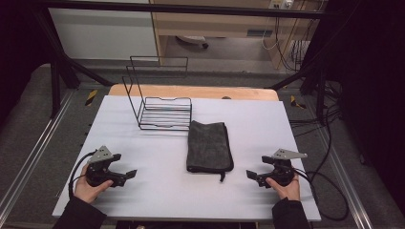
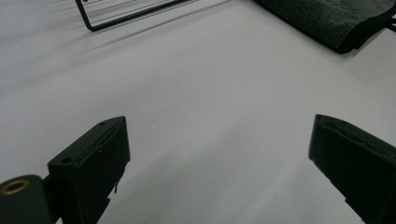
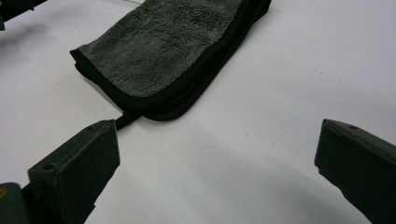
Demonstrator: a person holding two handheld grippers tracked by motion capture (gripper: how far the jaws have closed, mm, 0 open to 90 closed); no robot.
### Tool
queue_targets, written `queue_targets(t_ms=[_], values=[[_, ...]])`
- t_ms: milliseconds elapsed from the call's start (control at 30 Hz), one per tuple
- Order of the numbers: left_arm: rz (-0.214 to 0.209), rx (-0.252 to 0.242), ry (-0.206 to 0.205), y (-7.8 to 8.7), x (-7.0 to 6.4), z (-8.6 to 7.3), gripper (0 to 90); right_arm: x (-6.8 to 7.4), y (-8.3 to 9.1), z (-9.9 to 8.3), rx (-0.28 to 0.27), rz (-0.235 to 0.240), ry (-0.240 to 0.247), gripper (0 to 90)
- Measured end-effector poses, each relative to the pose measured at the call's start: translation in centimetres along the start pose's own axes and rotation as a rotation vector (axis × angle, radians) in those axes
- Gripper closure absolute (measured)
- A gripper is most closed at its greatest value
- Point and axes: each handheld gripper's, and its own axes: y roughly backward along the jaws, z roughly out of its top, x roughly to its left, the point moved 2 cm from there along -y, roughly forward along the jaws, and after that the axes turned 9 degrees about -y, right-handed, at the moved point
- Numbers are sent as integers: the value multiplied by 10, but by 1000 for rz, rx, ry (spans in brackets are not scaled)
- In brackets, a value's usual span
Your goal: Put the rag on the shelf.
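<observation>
- While both hands rest low on the white table [image 1: 143,191], the high view puts the folded grey towel [image 1: 209,145] mid-table, just beside the wire rack [image 1: 165,113].
- Left gripper [image 2: 219,154] view — jaws wide apart, empty; towel [image 2: 327,18] and rack [image 2: 126,14] cut off at the top edge.
- Right gripper [image 3: 217,158] view — jaws apart, empty; towel [image 3: 168,51] looks soft, light, floppy; pinch its bound edge or the corner loop [image 3: 125,120].

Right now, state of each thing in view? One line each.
Towel: folded, flat on the table, loop at its near corner, not gripped.
Rack: upright, empty, just behind the towel.
Left gripper: open, holding nothing, low over the table.
Right gripper: open, holding nothing, facing the towel.
</observation>
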Motion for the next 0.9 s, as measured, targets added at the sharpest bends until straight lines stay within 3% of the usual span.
queue_targets(t_ms=[633, 900], values=[[6, 9, 3, -3, -3, 2, 69, 2, 0, 0, 3, -2, 2, 7], [27, 13, 16, -7, -6, 7, 71, 3, 0, 1, -3, -10, 2, 7]])
